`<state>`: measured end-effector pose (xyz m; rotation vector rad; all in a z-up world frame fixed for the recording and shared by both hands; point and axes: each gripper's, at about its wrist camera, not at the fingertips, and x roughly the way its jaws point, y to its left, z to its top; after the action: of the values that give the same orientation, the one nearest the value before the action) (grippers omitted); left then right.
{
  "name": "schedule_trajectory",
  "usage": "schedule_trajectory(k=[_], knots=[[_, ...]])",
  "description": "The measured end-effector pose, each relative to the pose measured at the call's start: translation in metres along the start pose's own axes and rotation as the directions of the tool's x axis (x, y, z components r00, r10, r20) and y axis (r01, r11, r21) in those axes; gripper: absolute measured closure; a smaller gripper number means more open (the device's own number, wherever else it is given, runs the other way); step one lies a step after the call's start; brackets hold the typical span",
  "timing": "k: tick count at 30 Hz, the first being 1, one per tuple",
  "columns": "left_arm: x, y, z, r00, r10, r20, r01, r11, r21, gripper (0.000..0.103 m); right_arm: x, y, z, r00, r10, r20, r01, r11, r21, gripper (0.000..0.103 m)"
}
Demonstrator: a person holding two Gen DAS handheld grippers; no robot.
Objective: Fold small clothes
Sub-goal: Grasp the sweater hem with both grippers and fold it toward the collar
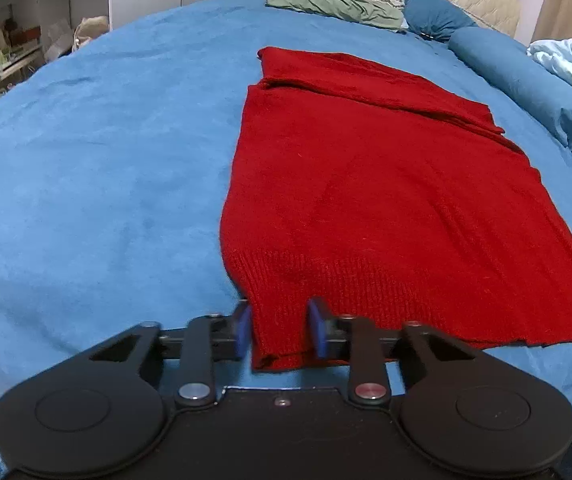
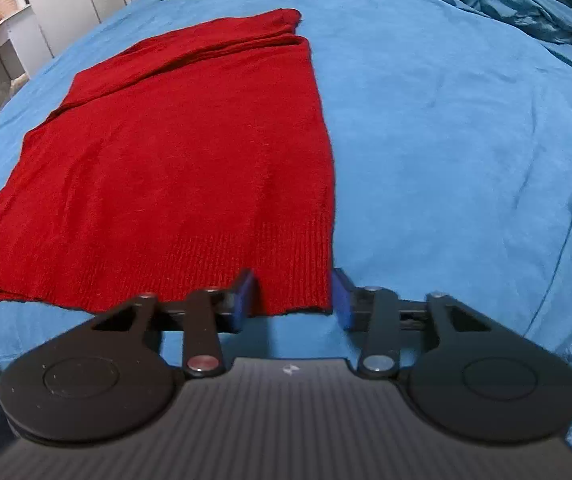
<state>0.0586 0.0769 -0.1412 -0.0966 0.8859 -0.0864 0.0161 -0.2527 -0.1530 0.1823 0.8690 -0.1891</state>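
Blue bedsheet covers the bed, with a red knit sweater lying flat on it, sleeves folded across its far end. At 6 o'clock in the left view, the left gripper straddles the hem's near-left corner, jaws parted, not yet pinching. The right gripper likewise brackets the hem's right corner, jaws wide apart. A green pillow lies at 12 o'clock.

red knit sweater, flat, sleeves folded in
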Motion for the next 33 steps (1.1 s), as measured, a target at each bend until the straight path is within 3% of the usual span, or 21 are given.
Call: schedule_trajectory(k=[2, 5, 12, 17, 21, 27, 29, 33], knots=[[0.0, 0.001, 0.001, 1.0, -0.006, -0.009, 0.006, 1.0, -0.004, 0.09, 0.001, 0.001, 0.0, 1.0, -0.004, 0.005, 0.004, 1.0, -0.005, 0.062], [-0.003, 0.003, 0.004, 1.0, -0.011, -0.017, 0.011, 1.0, -0.022, 0.096, 0.002, 0.0, 0.0, 1.0, 0.002, 0.014, -0.002, 1.0, 0.01, 0.08], [-0.039, 0.005, 0.018, 0.999, -0.038, 0.027, 0.04, 0.998, -0.052, 0.097, -0.028, -0.018, 0.015, 0.994, 0.091, 0.057, -0.098, 0.988, 0.116, 0.082], [-0.061, 0.001, 0.057, 0.994, -0.061, 0.086, 0.067, 0.995, -0.07, 0.098, -0.054, -0.027, 0.053, 0.975, 0.188, 0.12, -0.206, 0.966, 0.157, 0.082], [-0.065, -0.002, 0.119, 0.982, -0.104, 0.16, 0.118, 0.989, -0.083, 0.098, -0.061, -0.032, 0.105, 0.945, 0.266, 0.188, -0.301, 0.935, 0.189, 0.082], [-0.026, -0.017, 0.258, 0.956, -0.099, 0.276, 0.129, 0.987, -0.095, 0.098, -0.028, -0.029, 0.231, 0.9, 0.323, 0.291, -0.386, 0.903, 0.191, 0.082], [0.005, -0.021, 0.305, 0.958, -0.097, 0.272, 0.138, 0.981, -0.136, 0.098, -0.005, -0.024, 0.281, 0.896, 0.324, 0.305, -0.389, 0.903, 0.184, 0.082], [0.103, -0.026, 0.374, 0.975, -0.036, 0.218, 0.081, 0.977, -0.199, 0.098, 0.072, -0.016, 0.361, 0.919, 0.267, 0.29, -0.322, 0.932, 0.164, 0.082]])
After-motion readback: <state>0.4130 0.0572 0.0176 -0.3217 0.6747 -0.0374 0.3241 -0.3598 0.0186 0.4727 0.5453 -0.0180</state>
